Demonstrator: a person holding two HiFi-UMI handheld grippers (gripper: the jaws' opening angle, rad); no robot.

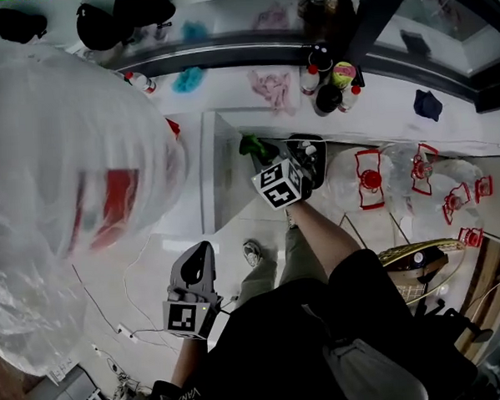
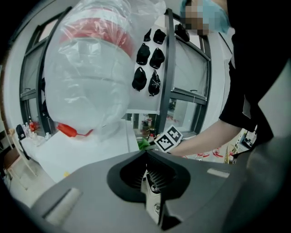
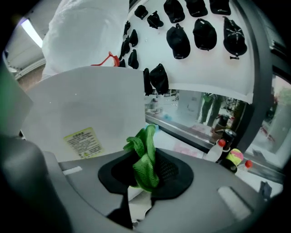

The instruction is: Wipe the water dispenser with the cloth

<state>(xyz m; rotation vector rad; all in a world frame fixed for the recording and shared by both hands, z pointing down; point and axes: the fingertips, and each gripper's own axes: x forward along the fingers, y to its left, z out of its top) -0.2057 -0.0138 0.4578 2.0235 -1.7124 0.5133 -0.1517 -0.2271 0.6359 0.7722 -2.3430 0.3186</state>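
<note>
Cloth [image 3: 144, 157], bright green and bunched, is sitting pinched between the jaws of the right gripper [image 3: 146, 178], its loose end sticking up past the jaw tips. In the head view the right gripper is reaching out to the far right corner of the white water dispenser [image 1: 219, 176], holding the cloth [image 1: 251, 145] just beside the cabinet's edge. Whether the fabric is touching the panel cannot be told. In the right gripper view a yellow label [image 3: 84, 141] is showing on the dispenser's white side, left of the cloth.

The left gripper [image 2: 148, 175] is hanging nearer and lower, off the dispenser's near right side, well apart from the cloth. Its jaws are pressed together with nothing between them.

A large water bottle [image 1: 65, 188] wrapped in clear plastic is standing on the dispenser, filling the left of the head view. Black caps [image 3: 177, 41] are hanging on the far wall. Small bottles [image 1: 327, 78] are standing on the far sill, and clear jugs [image 1: 370, 180] with red handles are lying to the right.
</note>
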